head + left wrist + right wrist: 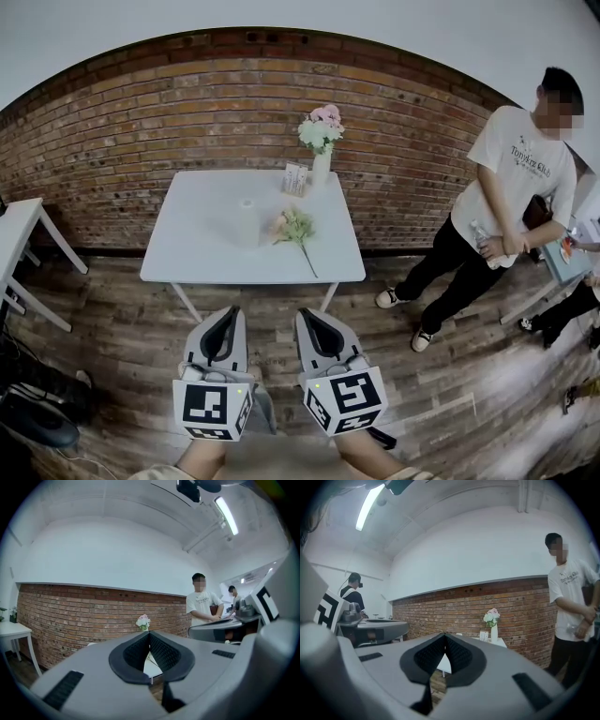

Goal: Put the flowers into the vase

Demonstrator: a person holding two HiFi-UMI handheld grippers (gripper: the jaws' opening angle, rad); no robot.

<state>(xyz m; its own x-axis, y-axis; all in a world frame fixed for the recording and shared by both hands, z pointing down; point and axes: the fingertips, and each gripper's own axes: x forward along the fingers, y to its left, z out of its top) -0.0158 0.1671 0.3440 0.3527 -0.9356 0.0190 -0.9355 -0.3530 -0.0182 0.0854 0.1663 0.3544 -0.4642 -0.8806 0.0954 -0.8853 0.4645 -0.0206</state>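
The left claw (149, 645) is fully closed, its two dark ribbed pads pressed together with nothing between them. The right claw (444, 645) is the same: pads meeting along one line, empty. Both claws point level at the worktop and sit side by side, well short of it, over the wooden floor (450, 375). Each carries its marker cube (213, 408) at the rear, nearest the person's hands at the bottom edge of the head view.

Ahead stands a white square worktop (206, 244) against a brick wall (141, 122). A loose spray of flowers (292, 227), pale pink with green leaves, lies flat on it right of centre, with its thin stem running towards the front right edge. Just to its left a small white cylinder (247, 220) stands upright. At the back edge, right of centre, is a slim white vase (321, 169) that already holds a pink and white bunch (321, 129). A small card or box (295, 178) stands just left of the vase; its print is too small to read.

To the right of the worktop, apart from it, a person in a white T-shirt and dark trousers (506, 187) stands with hands together in front. Part of another white table (19, 234) shows at the left edge.
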